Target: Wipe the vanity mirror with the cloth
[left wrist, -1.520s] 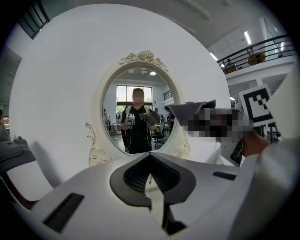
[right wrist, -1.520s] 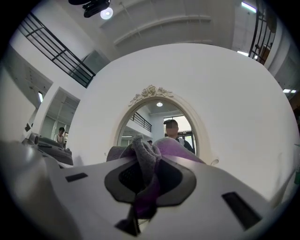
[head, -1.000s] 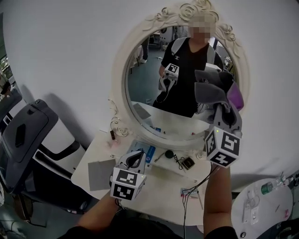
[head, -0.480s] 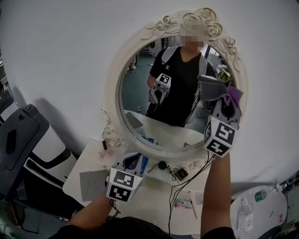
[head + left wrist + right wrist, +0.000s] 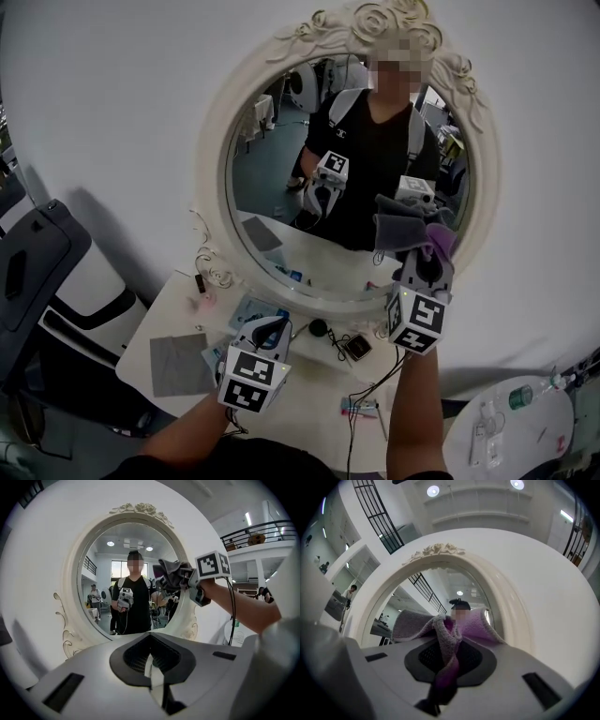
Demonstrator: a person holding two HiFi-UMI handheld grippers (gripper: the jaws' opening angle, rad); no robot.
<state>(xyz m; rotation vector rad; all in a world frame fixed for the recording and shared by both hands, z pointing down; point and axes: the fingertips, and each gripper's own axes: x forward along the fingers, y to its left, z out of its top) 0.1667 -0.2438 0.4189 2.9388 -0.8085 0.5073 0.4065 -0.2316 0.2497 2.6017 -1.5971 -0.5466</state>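
From the head view, the right gripper (image 5: 421, 260) is raised to the lower right part of the vanity mirror (image 5: 274, 155), with a grey and purple cloth (image 5: 409, 231) bunched at its tip just inside the ornate white frame (image 5: 210, 178). The left gripper (image 5: 267, 327) hangs low over the dressing table (image 5: 309, 405), well apart from the glass. Seen from the left gripper view, its jaws are pressed together with nothing between them, and the mirror rises ahead with the cloth at its right edge. Seen from the right gripper view, the jaws are clamped on a fold of the cloth, and the rest spreads out in front against the glass, though firm contact cannot be confirmed. To wipe well, the person would likely press the spread part flat, sweep in overlapping strokes across the pane, and stay clear of the frame's carving so that the jaws themselves never meet the glass.
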